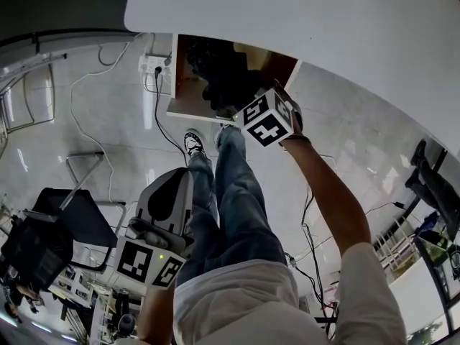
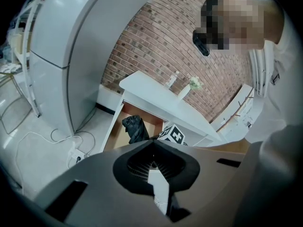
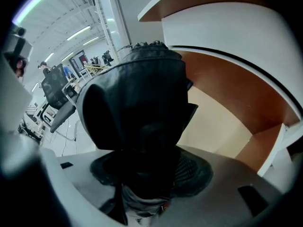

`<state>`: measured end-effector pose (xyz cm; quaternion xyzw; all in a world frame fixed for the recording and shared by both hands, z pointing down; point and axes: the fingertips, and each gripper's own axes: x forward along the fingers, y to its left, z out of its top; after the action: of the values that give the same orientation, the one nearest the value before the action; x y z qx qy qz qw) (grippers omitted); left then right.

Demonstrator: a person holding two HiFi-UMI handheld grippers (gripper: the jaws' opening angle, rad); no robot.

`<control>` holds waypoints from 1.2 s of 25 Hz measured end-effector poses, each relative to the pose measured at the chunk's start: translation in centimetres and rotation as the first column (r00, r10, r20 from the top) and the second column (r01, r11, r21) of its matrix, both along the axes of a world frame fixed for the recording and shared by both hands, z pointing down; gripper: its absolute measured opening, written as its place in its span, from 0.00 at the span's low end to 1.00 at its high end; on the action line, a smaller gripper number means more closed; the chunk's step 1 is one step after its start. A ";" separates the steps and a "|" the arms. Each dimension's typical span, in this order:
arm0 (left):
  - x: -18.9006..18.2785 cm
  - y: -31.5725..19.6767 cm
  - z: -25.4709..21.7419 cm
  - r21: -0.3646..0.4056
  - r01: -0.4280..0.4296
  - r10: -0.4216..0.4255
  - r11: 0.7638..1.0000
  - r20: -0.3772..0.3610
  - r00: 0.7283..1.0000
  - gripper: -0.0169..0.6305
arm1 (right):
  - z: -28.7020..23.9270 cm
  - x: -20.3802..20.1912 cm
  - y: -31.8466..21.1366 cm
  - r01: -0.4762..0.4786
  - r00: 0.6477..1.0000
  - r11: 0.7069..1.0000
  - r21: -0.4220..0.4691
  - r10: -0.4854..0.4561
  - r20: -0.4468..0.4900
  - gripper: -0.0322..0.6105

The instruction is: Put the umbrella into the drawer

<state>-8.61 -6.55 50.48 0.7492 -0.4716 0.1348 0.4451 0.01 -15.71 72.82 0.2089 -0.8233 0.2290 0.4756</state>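
1. Glossy white tiled floor (image 1: 108, 128) seen steeply from above, with a white table (image 1: 323, 34) across the top of the head view and a brick wall (image 2: 180, 46) behind that table in the left gripper view.
2. Under the tabletop, an open drawer (image 1: 185, 77) with a brown wooden inside, pulled out toward the person.
3. Black folded umbrella (image 1: 228, 85) partly inside the drawer, clamped at its near end by the right gripper (image 1: 260, 115), jaws closed tight around it. Unclear whether touching the drawer bottom or hanging just above it.
4. Left gripper (image 1: 165, 210) held low beside the person's legs, well apart from the drawer, jaws together with nothing between them.
5. Step in hand, by the look of it: lowering the umbrella into the drawer, not yet released.
6. Next move, most likely: laying the umbrella flat on the drawer bottom, clear of the side walls, then opening the right jaws and drawing back; after that, perhaps pushing the drawer shut with the free left gripper.
7. Elsewhere on the floor: a power strip (image 1: 154, 65) with trailing cables just beside the drawer, and a black chair (image 1: 68, 221) at lower left.
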 end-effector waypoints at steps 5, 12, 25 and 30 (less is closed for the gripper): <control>-0.4 0.1 -0.1 -0.002 0.006 -0.006 1.000 0.001 1.000 0.05 | 1.7 -0.3 -0.4 -0.006 1.000 0.999 -0.032 0.006 -0.025 0.46; -0.8 0.3 0.2 -0.003 0.016 -0.016 1.000 -0.006 1.000 0.05 | 4.4 -0.7 -1.1 -0.036 0.997 0.997 -0.072 0.031 -0.065 0.46; -1.6 1.3 0.6 -0.018 0.035 -0.035 0.999 -0.012 0.999 0.05 | 7.0 -0.8 -1.7 -0.047 0.991 0.996 -0.082 0.036 -0.126 0.46; -2.4 1.3 0.5 -0.014 0.072 -0.072 0.997 -0.019 0.997 0.05 | 7.5 -0.9 -1.8 -0.028 0.989 0.997 -0.072 0.017 -0.150 0.47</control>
<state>-11.05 -5.24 50.97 0.7299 -0.4932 0.1146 0.4593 -0.92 -17.50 80.35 0.2170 -0.7740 0.2481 0.5406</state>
